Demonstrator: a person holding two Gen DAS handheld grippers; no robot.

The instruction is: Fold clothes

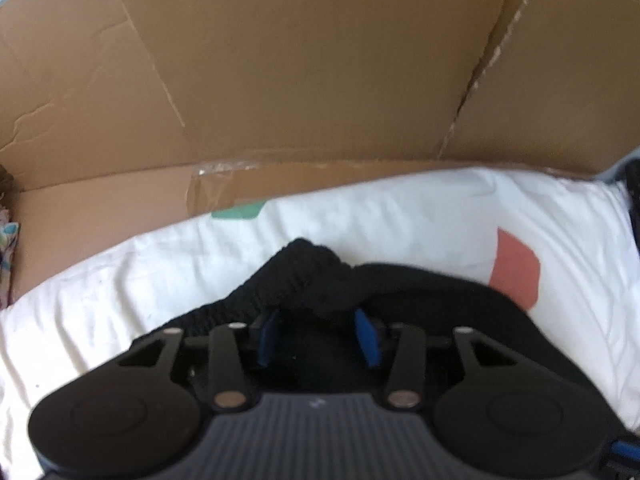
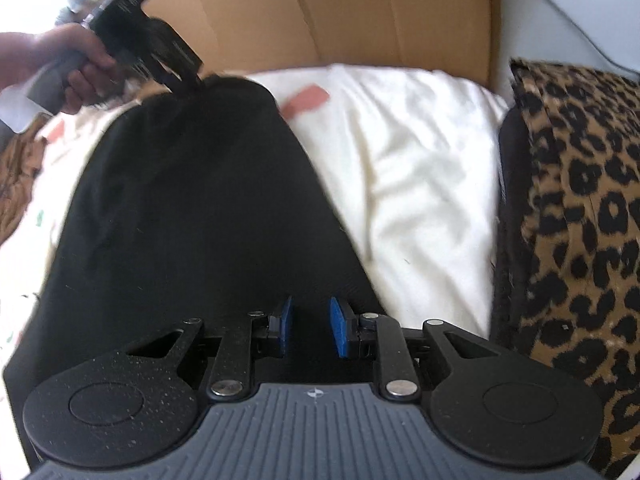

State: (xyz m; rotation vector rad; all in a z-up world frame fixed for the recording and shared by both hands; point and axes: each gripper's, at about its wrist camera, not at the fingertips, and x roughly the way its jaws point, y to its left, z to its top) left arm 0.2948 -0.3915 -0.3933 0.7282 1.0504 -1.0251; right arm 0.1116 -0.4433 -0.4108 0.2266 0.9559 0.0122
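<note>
Black knit fabric fills the lower middle of the left wrist view: the black garment (image 1: 316,280) bunches into a ribbed hump right at the left gripper (image 1: 320,336), whose blue pads (image 1: 368,338) are spread with cloth bulging between and over them, so whether they truly pinch it cannot be told from here. Behind it lies a white sheet (image 1: 400,216) with a red patch at right and a green one at centre, and a cardboard wall (image 1: 300,60) covers the whole upper frame. Only the right wrist view shows the garment's full spread, a broad dark panel (image 2: 192,208) running from the lower centre up to the upper left, where the left gripper (image 2: 188,76), held by a hand (image 2: 80,72), meets its far edge. The right gripper (image 2: 310,326) sits at lower centre with its blue pads apart, released, over the near edge of the cloth. A leopard-print fabric (image 2: 580,220) crowds the right side, brown crumpled cloth (image 2: 16,184) the left edge.
</note>
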